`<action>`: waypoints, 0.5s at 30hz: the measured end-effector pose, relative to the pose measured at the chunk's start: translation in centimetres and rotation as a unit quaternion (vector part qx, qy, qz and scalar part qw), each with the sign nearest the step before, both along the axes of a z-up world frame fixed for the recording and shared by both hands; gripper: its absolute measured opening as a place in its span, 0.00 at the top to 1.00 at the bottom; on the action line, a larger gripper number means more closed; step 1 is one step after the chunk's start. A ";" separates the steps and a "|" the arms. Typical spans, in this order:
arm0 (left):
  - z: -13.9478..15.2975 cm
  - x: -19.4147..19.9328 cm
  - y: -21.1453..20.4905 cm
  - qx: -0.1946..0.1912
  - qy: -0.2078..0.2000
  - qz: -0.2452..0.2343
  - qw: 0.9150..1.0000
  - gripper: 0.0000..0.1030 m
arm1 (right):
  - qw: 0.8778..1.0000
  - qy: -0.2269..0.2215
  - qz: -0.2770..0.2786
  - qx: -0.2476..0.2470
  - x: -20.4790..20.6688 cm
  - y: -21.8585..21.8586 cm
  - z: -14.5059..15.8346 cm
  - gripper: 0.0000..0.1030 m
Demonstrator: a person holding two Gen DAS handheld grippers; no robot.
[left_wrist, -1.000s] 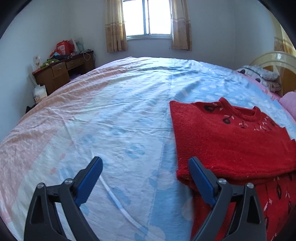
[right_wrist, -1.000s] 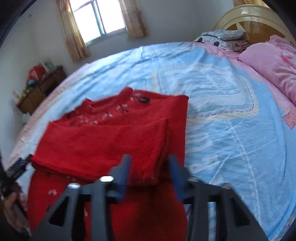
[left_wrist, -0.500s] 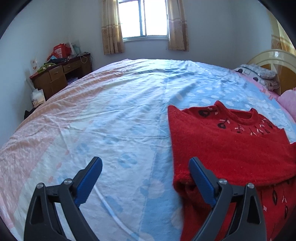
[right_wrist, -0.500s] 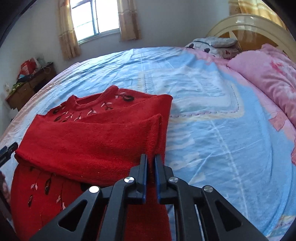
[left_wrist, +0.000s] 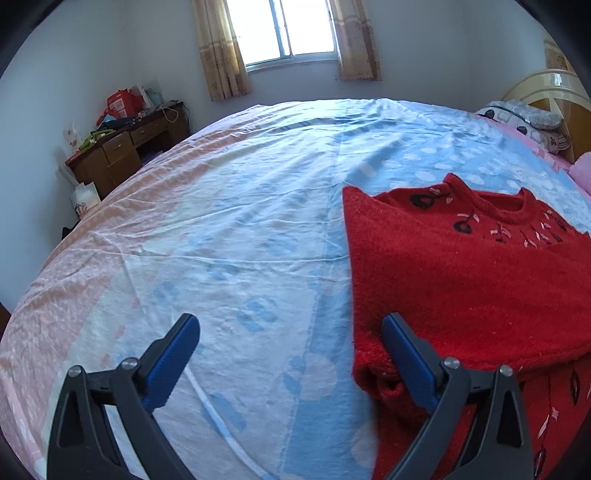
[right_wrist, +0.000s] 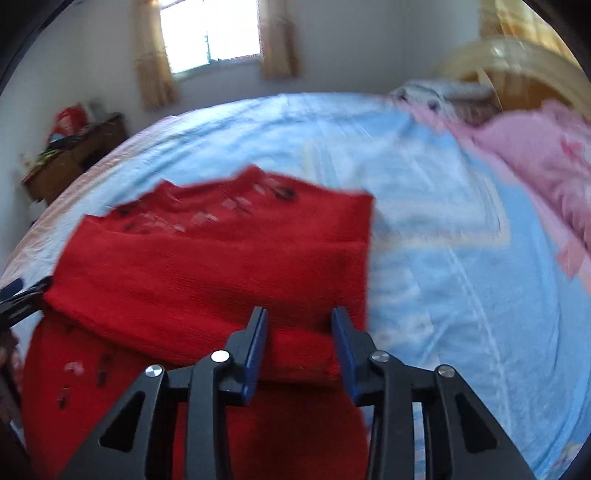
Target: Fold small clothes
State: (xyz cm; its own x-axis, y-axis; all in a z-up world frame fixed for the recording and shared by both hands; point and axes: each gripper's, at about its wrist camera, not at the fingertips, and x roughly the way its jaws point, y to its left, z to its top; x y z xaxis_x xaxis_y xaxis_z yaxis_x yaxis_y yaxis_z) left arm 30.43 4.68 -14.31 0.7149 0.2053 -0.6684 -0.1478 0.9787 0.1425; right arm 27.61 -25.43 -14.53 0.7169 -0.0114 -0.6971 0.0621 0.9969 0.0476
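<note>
A red knit sweater (left_wrist: 461, 273) lies on the bed, its sleeves folded across the chest and its collar toward the window. My left gripper (left_wrist: 290, 325) stands wide open at the sweater's left edge; its right finger (left_wrist: 406, 354) hangs over the folded corner and nothing is between the jaws. In the blurred right wrist view the sweater (right_wrist: 207, 266) fills the middle. My right gripper (right_wrist: 300, 314) is over the folded sleeve's lower right edge. Its jaws are opening, and the red fold shows between them without being pinched.
A blue, white and pink bedsheet (left_wrist: 240, 221) covers the wide bed. A pink pillow (right_wrist: 535, 158) and a cream headboard (left_wrist: 554, 85) lie at the right. A cluttered wooden desk (left_wrist: 122, 147) stands by the far left wall, below a curtained window (left_wrist: 288, 33).
The right gripper's jaws, shut half a second ago, now stand apart over the sleeve fold. The left gripper has stayed open and barely shifted.
</note>
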 end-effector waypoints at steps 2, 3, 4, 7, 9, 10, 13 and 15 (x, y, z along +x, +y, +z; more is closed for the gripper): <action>0.0 -0.2 -0.2 0.006 -0.002 -0.003 1.000 0.00 | 1.000 -0.003 0.002 -0.007 -0.4 -0.5 -0.1 0.66; 0.0 -0.1 -0.3 0.008 -0.003 -0.004 1.000 0.00 | 1.000 -0.004 0.003 -0.008 -0.6 -0.6 -0.2 0.66; -0.1 -0.1 -0.4 0.011 -0.001 -0.007 1.000 0.00 | 1.000 -0.005 0.005 -0.008 -0.6 -0.6 -0.2 0.66; -0.1 0.0 -0.6 0.015 0.002 -0.009 1.000 0.00 | 1.000 -0.012 0.005 -0.020 -0.5 -0.3 -0.6 0.66; -0.1 0.0 -0.5 0.013 0.000 -0.009 1.000 0.00 | 0.999 -0.016 0.003 -0.034 -0.6 0.1 -0.6 0.66; -0.1 0.0 -0.6 0.012 0.000 -0.009 1.000 0.00 | 0.999 -0.017 0.003 -0.039 -0.6 0.2 -0.7 0.66; 0.0 -0.1 -0.5 0.007 -0.004 -0.012 1.000 0.00 | 0.999 -0.022 0.004 -0.026 -0.8 -0.3 -0.7 0.65; 0.0 0.0 -0.6 0.005 -0.002 -0.015 1.000 0.00 | 1.000 -0.016 -0.003 -0.009 -0.6 -0.9 -0.9 0.59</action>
State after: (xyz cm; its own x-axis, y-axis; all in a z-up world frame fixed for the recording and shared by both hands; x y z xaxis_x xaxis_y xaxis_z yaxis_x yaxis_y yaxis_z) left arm 30.41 4.09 -14.34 0.7238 0.1913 -0.6629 -0.1194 0.9810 0.1527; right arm 26.99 -26.35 -15.39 0.7387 -0.0284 -0.6734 0.0669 0.9973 0.0312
